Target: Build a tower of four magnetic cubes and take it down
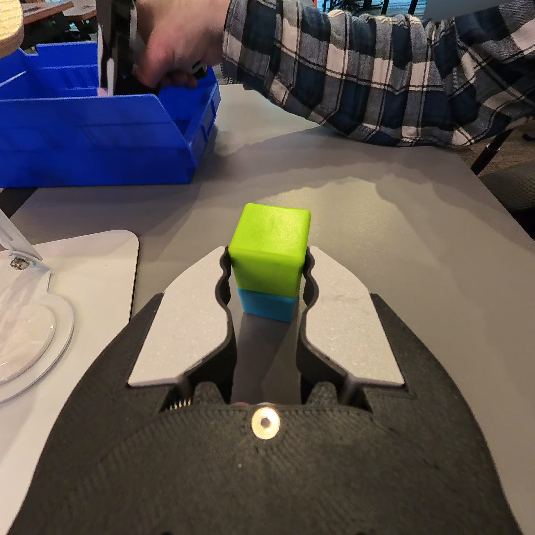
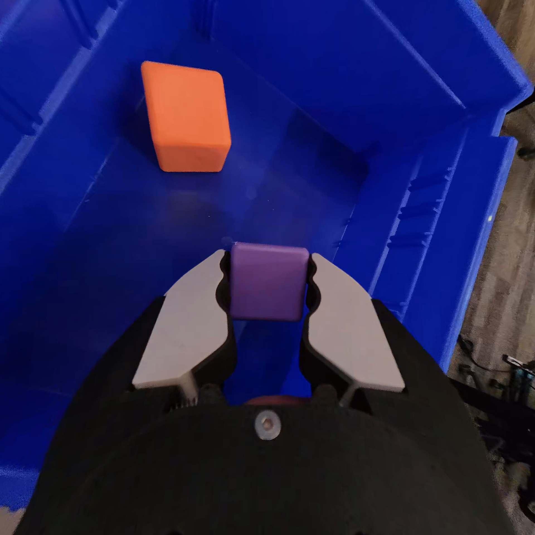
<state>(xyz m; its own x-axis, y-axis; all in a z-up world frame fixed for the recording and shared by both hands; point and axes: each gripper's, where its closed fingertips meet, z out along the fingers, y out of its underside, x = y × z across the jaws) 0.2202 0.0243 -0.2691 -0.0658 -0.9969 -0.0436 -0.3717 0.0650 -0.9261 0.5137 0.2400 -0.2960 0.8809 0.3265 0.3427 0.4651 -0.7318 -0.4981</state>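
In the left wrist view, my left gripper (image 1: 267,254) is shut on a lime green cube (image 1: 267,246) that sits on top of a light blue cube (image 1: 267,307) on the grey table (image 1: 362,231). In the right wrist view, my right gripper (image 2: 267,257) is shut on a purple cube (image 2: 267,283) inside the blue bin (image 2: 376,86). An orange cube (image 2: 186,118) rests on the bin floor ahead and to the left. The right gripper (image 1: 115,58) also shows in the left wrist view, held by a hand and reaching down into the blue bin (image 1: 86,139).
A plaid-sleeved arm (image 1: 376,78) crosses above the far table edge. A white stand with a round base (image 1: 58,289) sits on a pale board at the left. The bin walls (image 2: 434,202) rise close to the right gripper's right side. My right fingertips sit around 35 cm from my left ones.
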